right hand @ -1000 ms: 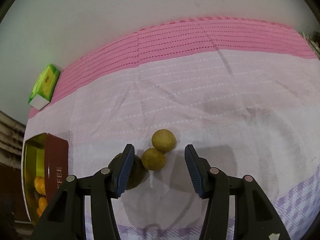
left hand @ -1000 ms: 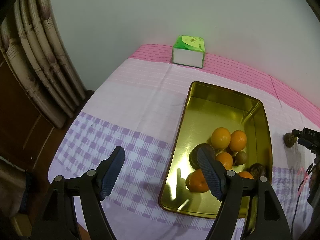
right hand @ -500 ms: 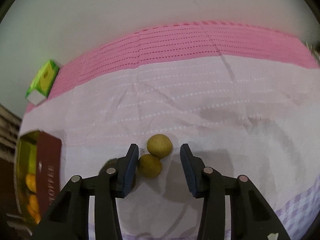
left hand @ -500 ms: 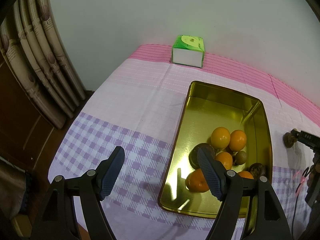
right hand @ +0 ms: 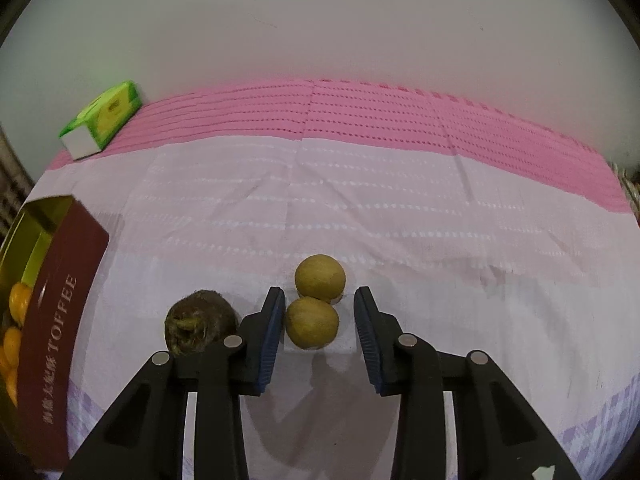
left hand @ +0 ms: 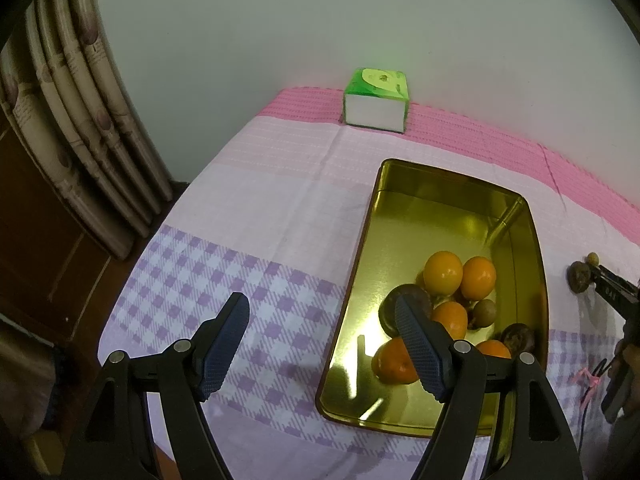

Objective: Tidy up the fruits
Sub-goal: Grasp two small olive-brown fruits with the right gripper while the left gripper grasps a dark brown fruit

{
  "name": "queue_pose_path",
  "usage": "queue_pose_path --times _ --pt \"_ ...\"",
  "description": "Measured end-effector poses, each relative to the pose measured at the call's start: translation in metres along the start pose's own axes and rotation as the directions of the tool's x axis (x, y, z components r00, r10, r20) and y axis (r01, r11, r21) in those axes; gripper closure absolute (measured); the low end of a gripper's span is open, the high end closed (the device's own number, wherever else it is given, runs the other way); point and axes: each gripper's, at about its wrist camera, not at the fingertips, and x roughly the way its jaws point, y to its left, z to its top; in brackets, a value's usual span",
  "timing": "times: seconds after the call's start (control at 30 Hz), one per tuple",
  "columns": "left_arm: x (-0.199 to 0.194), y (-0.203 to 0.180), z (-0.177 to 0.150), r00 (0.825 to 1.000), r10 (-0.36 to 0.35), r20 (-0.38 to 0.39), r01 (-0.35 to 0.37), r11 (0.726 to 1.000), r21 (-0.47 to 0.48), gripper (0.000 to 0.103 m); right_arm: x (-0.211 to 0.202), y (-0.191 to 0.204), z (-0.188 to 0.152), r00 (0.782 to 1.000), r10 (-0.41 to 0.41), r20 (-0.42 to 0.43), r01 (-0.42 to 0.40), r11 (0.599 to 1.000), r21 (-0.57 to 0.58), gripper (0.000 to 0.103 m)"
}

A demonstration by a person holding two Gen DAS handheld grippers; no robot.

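Two yellow-green round fruits lie touching on the pale cloth: the near one and the far one. My right gripper is closing with the near fruit between its jaws. The left pad touches the fruit and a gap remains at the right pad. A brown wrinkled fruit sits just left of the left finger. The gold tin holds several oranges and dark fruits. My left gripper hangs open above the tin's left rim, holding nothing.
A green tissue box stands at the table's far edge by the wall. The tin's red outer wall is left of the loose fruits. Curtains and the table's edge are on the left.
The right gripper's jaws have narrowed around the near yellow-green fruit, and the gripper has rolled a little. The left gripper and the tin look the same.
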Motion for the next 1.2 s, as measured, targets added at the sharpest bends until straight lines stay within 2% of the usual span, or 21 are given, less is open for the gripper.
queue_pose_path --times 0.13,0.23,0.53,0.93,1.07,1.2 --pt "0.000 -0.002 -0.001 1.000 0.005 0.015 -0.005 1.000 0.021 0.027 -0.002 -0.003 -0.004 1.000 0.019 0.022 -0.018 0.999 -0.038 0.074" --pt "0.001 -0.005 -0.002 1.000 0.003 0.016 -0.004 0.999 0.033 0.023 -0.004 -0.008 -0.006 0.999 0.035 0.030 -0.034 0.998 -0.057 0.079" --pt "-0.004 -0.026 -0.007 0.999 0.012 0.051 -0.018 0.992 0.125 0.022 -0.010 -0.034 -0.015 0.996 0.074 0.048 -0.071 0.996 -0.056 0.079" --pt "-0.004 -0.032 -0.008 0.999 -0.008 0.050 0.001 0.990 0.140 0.022 -0.018 -0.052 -0.026 0.991 0.123 0.049 -0.119 0.990 -0.072 0.079" --pt "-0.007 -0.038 -0.010 0.998 -0.022 0.057 0.012 0.988 0.155 0.022 -0.024 -0.056 -0.033 0.990 0.130 0.047 -0.127 0.990 -0.063 0.079" --pt "-0.014 -0.051 -0.011 0.997 -0.067 0.049 0.058 0.984 0.166 0.021 -0.030 -0.059 -0.042 0.991 0.122 0.050 -0.118 0.991 -0.067 0.079"
